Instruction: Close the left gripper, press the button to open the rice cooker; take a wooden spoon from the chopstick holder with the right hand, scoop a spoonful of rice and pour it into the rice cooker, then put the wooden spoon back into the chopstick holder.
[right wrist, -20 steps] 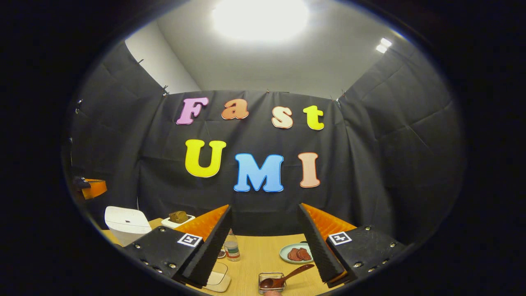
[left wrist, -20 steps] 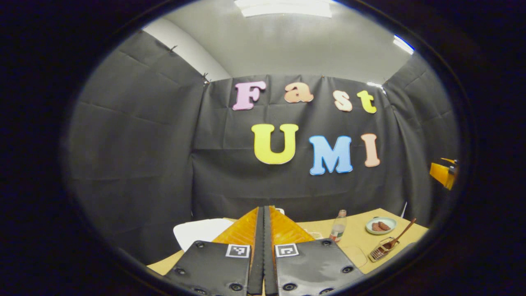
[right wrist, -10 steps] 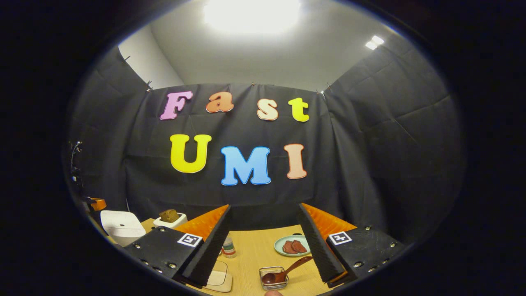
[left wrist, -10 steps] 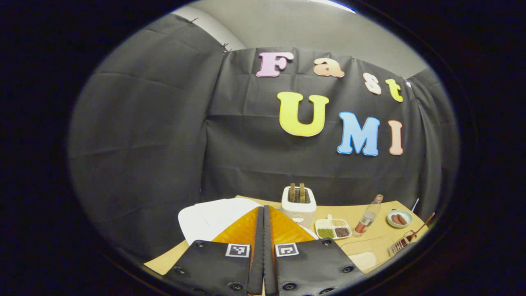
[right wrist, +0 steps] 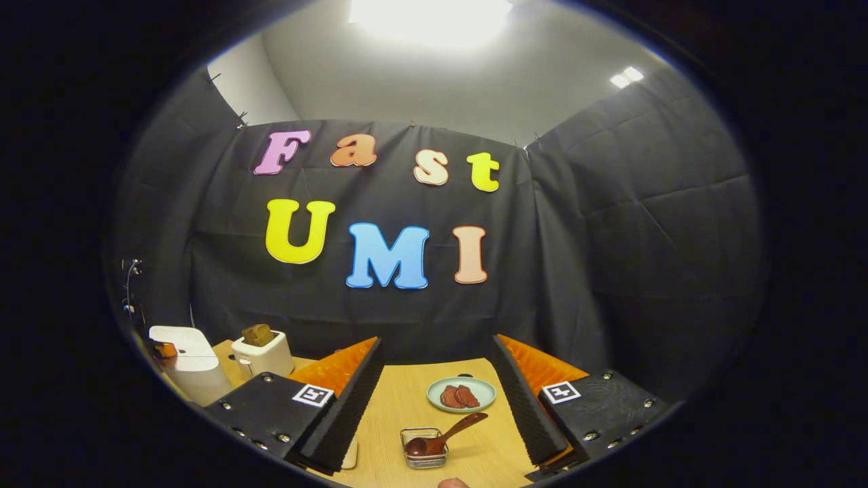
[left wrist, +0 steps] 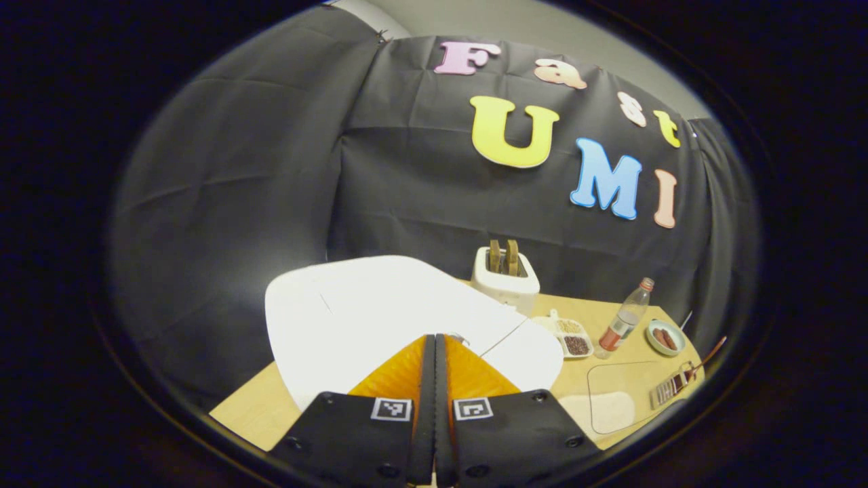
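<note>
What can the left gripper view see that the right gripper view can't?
Left gripper view: the left gripper, fingers pressed together, a bottle and a divided tray of grains.

Right gripper view: the right gripper, fingers wide apart, and a bright ceiling light.

Both: the white rice cooker, lid down, the toaster, the plate of meat slices, and the wooden spoon resting in the chopstick holder.
</note>
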